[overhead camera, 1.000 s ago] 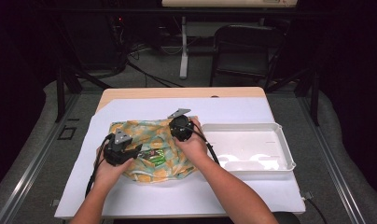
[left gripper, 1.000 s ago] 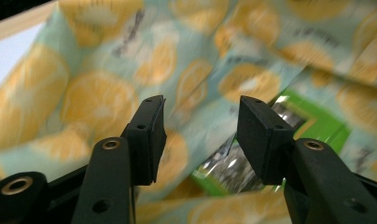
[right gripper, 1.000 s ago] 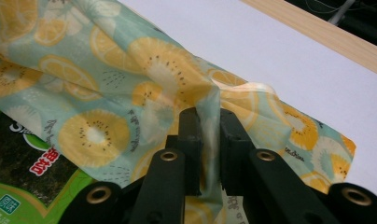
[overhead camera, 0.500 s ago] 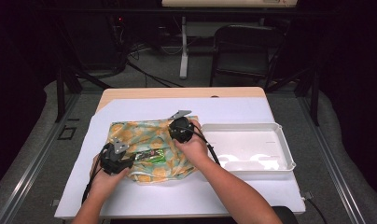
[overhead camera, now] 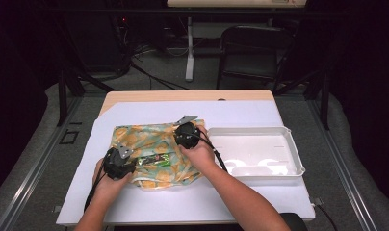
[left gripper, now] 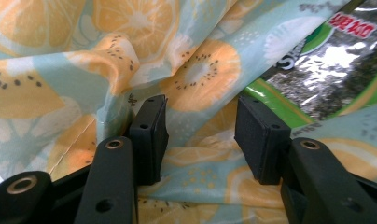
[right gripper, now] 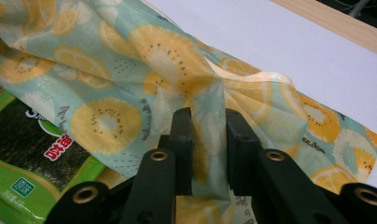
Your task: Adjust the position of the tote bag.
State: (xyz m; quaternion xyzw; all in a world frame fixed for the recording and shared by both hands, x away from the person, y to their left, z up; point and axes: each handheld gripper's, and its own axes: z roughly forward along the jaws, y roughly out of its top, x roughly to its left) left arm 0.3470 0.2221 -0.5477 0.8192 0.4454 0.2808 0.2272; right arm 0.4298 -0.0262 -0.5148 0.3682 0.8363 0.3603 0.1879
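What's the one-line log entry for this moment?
left gripper: open over fruit-print bag | right gripper: opening, bag fold between pads | seaweed packet: in bag mouth | tray: beside

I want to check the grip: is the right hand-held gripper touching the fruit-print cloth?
Cannot tell. In the right gripper view a fold of the fruit-print cloth stands between the jaws of the right hand-held gripper, which have just been opening; pad contact is unclear.
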